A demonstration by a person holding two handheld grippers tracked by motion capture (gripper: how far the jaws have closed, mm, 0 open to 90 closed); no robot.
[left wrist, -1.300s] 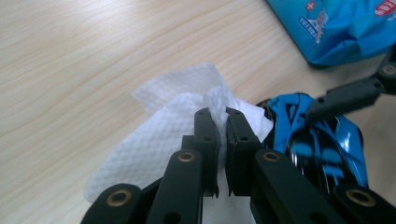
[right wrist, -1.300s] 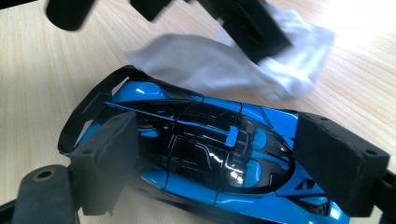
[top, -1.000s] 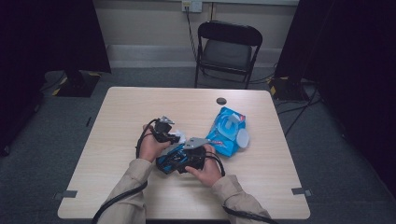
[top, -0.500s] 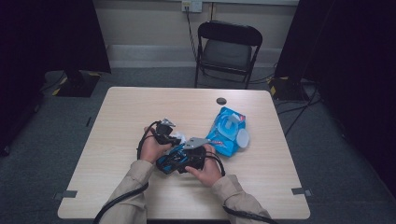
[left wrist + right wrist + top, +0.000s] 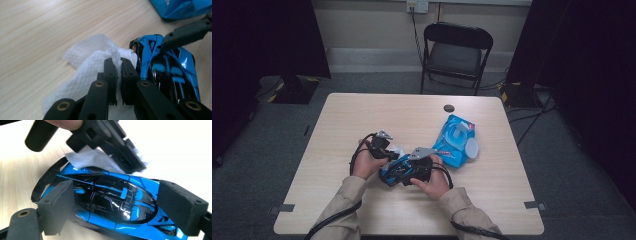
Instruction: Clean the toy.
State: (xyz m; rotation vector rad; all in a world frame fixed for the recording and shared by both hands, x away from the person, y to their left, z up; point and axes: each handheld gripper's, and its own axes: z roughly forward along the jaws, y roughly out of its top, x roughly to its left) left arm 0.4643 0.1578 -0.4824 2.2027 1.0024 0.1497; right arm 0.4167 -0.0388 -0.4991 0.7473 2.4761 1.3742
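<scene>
Room: I see a light wood table (image 5: 362,115) on grey carpet, a black folding chair (image 5: 455,52) behind its far edge, dark curtains to either side.
Table top: a blue wipes packet (image 5: 457,141) lies right of centre, with a small dark disc (image 5: 449,108) near the far edge.
Toy car: my blue and black toy car (image 5: 112,202) sits low over the table near the front middle, just left of the packet; whether its wheels touch the wood I can't tell.
Right gripper: my right gripper (image 5: 117,205) has its pads pressed on the car's two ends, so the car is clamped lengthwise.
Left gripper: my left gripper (image 5: 119,65) has its jaws closed tight on a white wipe (image 5: 87,65), pinching a bunched fold.
Wipe: it drapes onto the wood and touches the car's end, seemingly the nose, though the view is blurred there.
Hands: both forearms come in from the near edge, sleeves tan.
</scene>
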